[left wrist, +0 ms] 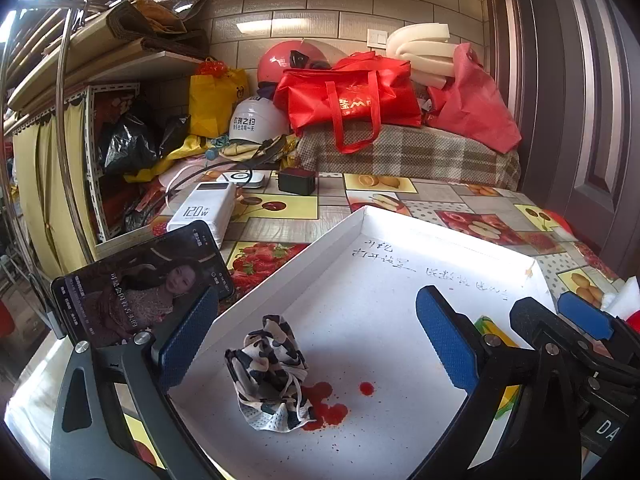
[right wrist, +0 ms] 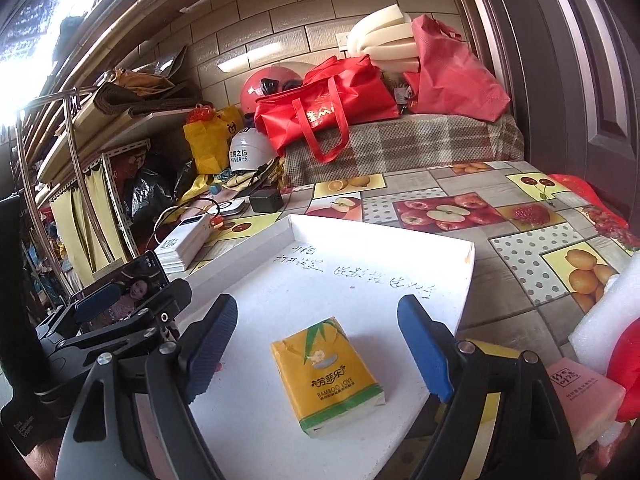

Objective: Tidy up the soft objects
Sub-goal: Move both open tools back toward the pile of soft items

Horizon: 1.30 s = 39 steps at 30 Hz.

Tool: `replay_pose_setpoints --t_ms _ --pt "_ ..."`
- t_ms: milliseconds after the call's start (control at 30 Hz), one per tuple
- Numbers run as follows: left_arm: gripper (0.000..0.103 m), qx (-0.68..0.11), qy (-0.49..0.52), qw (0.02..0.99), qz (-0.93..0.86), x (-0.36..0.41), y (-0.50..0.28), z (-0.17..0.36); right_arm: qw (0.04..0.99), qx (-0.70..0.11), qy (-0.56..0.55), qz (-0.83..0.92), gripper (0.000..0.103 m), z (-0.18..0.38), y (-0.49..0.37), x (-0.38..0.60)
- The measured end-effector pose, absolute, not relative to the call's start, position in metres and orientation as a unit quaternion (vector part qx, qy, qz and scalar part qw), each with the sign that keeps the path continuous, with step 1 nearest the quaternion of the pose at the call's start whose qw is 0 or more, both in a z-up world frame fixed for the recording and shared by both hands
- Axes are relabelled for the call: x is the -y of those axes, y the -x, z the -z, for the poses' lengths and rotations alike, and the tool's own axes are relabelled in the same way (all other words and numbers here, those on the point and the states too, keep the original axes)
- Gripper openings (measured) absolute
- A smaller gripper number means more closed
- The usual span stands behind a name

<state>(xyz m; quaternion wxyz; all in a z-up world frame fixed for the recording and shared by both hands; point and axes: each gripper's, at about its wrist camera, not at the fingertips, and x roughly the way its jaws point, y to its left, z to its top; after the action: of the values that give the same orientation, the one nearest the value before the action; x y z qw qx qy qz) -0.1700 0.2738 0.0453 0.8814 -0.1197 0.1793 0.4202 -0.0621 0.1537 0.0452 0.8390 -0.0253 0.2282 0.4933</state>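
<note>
Pink pack (right wrist: 588, 404): partly hidden behind the right gripper's arm, its small print illegible. Red object (right wrist: 626, 372): cut off by the picture's right edge, kind unclear. Handwriting on white tray (left wrist: 400, 236): too faint to read; phone (left wrist: 140, 284) lower corner hidden behind a blue finger (left wrist: 188, 336).

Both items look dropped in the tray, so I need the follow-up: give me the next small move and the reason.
Probably draw both grippers back out of the shallow white cardboard tray. The crumpled camouflage-print cloth mask lies free between the open left gripper fingers, and the yellow bamboo tissue pack lies untouched between the open right gripper fingers. Both already rest inside.
</note>
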Motion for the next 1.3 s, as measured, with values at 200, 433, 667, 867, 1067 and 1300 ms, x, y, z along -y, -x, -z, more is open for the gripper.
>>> replay_pose_setpoints --t_ms 200,433,667,867,1067,1300 --pt "0.102 -0.149 0.099 0.881 -0.438 -0.263 0.180 -0.049 0.846 -0.210 0.004 -0.491 0.103 -0.048 0.064 -0.145" --pt "0.102 -0.116 0.075 0.883 -0.448 -0.250 0.188 -0.053 0.830 -0.236 0.009 -0.505 0.103 -0.044 0.066 -0.138" --pt "0.102 -0.103 0.085 0.887 -0.441 -0.237 0.199 -0.054 0.827 -0.222 -0.069 -0.512 0.103 -0.046 0.059 -0.093" --pt "0.102 -0.106 0.090 0.899 -0.414 -0.225 0.201 -0.053 0.848 -0.161 -0.091 -0.497 0.103 -0.058 0.054 -0.051" --pt "0.102 -0.117 0.090 0.931 -0.333 -0.205 0.198 -0.053 0.886 -0.141 -0.078 -0.435 0.103 -0.064 0.035 -0.003" --pt "0.102 -0.181 0.044 0.974 -0.126 -0.132 0.174 -0.052 0.883 -0.192 -0.095 -0.417 0.103 -0.056 -0.016 0.061"
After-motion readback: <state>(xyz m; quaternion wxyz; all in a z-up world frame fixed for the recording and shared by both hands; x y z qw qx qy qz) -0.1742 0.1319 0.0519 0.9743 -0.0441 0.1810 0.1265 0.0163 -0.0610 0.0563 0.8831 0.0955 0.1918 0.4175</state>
